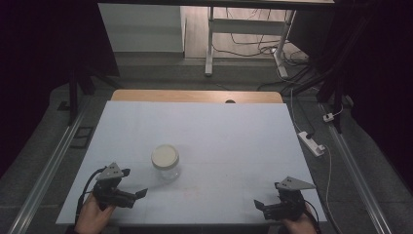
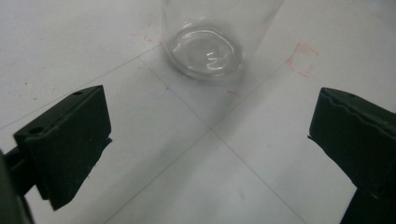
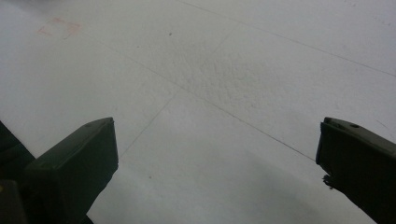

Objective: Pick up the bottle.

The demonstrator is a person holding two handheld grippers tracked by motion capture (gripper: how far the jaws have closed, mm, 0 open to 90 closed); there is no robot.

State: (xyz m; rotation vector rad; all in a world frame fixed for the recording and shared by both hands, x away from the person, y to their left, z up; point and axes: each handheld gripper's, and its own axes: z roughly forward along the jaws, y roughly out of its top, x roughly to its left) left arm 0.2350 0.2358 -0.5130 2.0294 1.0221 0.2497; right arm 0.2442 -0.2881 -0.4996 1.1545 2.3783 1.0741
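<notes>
A: From above, what's on the table point(image 1: 204, 122)?
B: A clear jar point(image 1: 166, 162) with a pale lid, upright, left of centre. The left gripper point(image 1: 135, 183) sits near it; the right gripper point(image 1: 257, 204) is well apart at the near right corner

A: And the left gripper view?
B: Jaws spread wide, holding nothing; the jar's point(image 2: 210, 37) base stands ahead

A: The right gripper view?
B: Jaws also wide apart and empty over the bare table point(image 3: 224, 84)

A clear glass jar point(image 1: 166, 165) with a cream lid point(image 1: 165, 155) stands on the white table point(image 1: 219, 136), near faint red square marks point(image 2: 302, 59).
</notes>
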